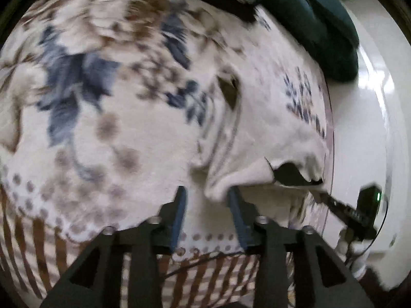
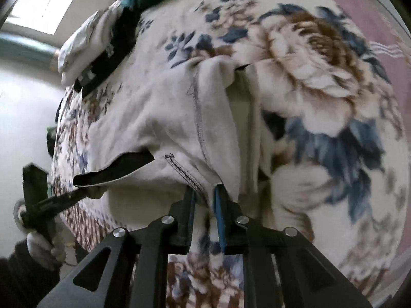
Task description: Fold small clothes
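Blanket (image 1: 108, 118): a large cream blanket with blue and brown flowers fills most of both views; a brown striped border runs along its near edge in the left wrist view. What lies under it cannot be told.
Garment (image 2: 159, 118): a small cream piece of clothing with dark stitched seams and a black trim band, lying rumpled on the blanket. In the left wrist view it (image 1: 257, 141) sits right of centre, with one bunched edge reaching down to the left tool.
Green cloth (image 1: 313, 25): a dark green bundle at the far end of the blanket, near the top of both views.
Folded pile (image 2: 84, 48): a white cloth with a black banded piece against it, at the far edge of the blanket beside the green cloth.
Right tool (image 2: 205, 200): its blue-padded fingers are clenched on a seamed edge of the garment, with cloth bunched between them. In the left wrist view it (image 1: 318, 195) reaches in from the right, at the garment's black trim.
Left tool (image 1: 206, 200): its fingers stand spread apart; a fold of the garment lies against the tip of the right finger, and nothing is gripped. In the right wrist view it (image 2: 87, 192) comes in from the left under the black trim.
Left hand (image 2: 43, 251): in a white glove, holding the left tool's handle, low at the left of the right wrist view.
Focus: both views are blurred.
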The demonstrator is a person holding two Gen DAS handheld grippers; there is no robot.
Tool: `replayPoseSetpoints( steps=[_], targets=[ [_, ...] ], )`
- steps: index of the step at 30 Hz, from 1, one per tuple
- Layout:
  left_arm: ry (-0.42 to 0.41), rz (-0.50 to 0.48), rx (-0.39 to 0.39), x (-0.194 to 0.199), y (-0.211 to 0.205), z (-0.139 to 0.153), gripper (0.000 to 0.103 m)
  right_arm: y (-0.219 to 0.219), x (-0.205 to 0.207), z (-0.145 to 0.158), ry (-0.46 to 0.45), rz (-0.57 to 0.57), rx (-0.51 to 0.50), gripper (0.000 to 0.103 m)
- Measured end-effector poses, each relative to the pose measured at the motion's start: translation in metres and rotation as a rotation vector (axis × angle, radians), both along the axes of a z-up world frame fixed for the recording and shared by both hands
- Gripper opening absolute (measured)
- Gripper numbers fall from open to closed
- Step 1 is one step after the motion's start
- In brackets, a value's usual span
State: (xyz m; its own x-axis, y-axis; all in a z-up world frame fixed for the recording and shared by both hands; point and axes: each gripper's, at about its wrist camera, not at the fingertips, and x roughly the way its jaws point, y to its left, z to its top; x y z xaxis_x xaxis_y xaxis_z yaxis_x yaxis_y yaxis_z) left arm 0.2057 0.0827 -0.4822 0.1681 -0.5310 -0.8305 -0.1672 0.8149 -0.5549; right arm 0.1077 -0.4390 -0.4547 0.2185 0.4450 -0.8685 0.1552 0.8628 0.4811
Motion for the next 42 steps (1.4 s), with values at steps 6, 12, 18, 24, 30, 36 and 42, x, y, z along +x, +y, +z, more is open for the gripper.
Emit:
replayPoseSetpoints(
  steps=[6, 12, 18, 24, 30, 36, 42],
  targets=[
    [-0.032, 0.096, -0.038, 0.036, -0.002, 0.005, 0.046, -0.036, 0.001, 0.038, -0.1, -0.264, 0.08, 0.038],
    [-0.048, 0.005, 0.047, 0.09, -0.04, -0.016, 0.046, -0.034, 0.04, 0.01, 0.04, -0.319, 0.087, 0.05],
    [-0.095, -0.086, 0.112, 0.136, -0.064, -0.031, 0.018, -0.013, 0.046, -0.009, 0.057, -0.301, 0.012, 0.007],
    [-0.064, -0.172, 0.115, 0.166, -0.076, -0.041, 0.021, -0.004, 0.022, -0.002, 0.063, -0.311, -0.004, 0.007],
    [-0.021, -0.115, 0.02, 0.159, -0.058, -0.033, 0.028, -0.018, 0.032, -0.003, 0.114, -0.271, 0.05, 0.031],
    [-0.021, -0.123, 0.049, 0.159, -0.065, -0.036, 0.028, -0.049, 0.062, -0.002, 0.014, -0.456, 0.181, 0.07],
    [-0.049, -0.18, 0.167, 0.174, -0.082, -0.052, 0.027, -0.04, 0.093, -0.016, -0.022, -0.465, 0.088, 0.012]
  ],
)
